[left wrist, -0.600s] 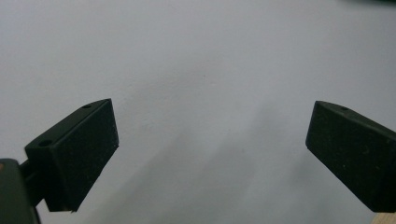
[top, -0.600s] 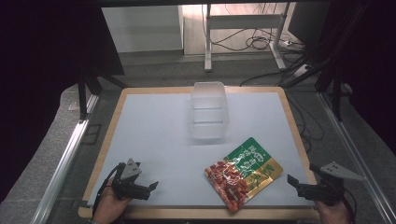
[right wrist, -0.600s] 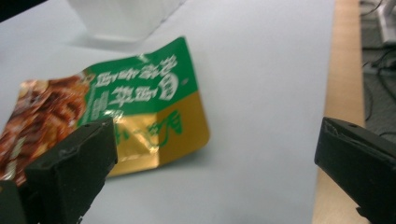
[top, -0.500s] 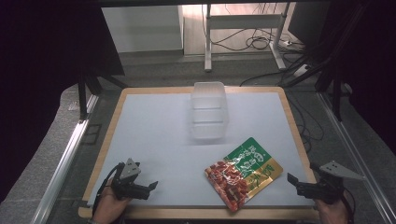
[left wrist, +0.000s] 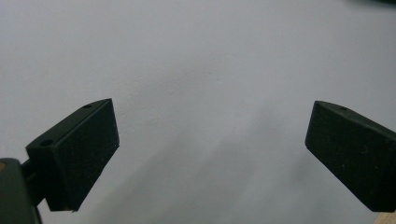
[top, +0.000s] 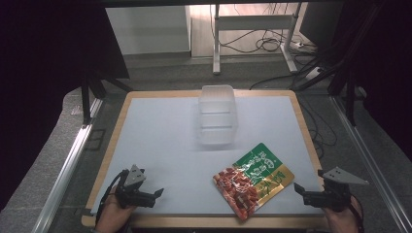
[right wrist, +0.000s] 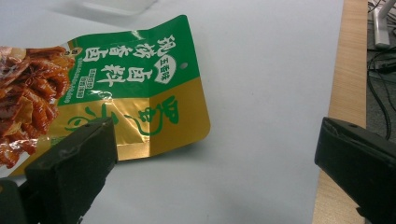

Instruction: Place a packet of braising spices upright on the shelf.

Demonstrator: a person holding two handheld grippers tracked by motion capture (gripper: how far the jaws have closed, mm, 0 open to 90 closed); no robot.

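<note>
Snack pouch (top: 253,179) flat near bench (top: 160,136) front-right corner, clear tub (top: 216,115) toward rear edge. Pouch prob light, floppy, slick foil; pinch at flat sealed edge. Left gripper (top: 156,194) & right gripper (top: 297,188) both wide apart, holding nothing.

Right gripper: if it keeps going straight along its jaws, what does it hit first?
Probably the snack pouch. The right gripper points left across the white mat, jaws open, toward the pouch's gold corner. Its own view puts that corner left of centre, so it might only clip it.
</note>
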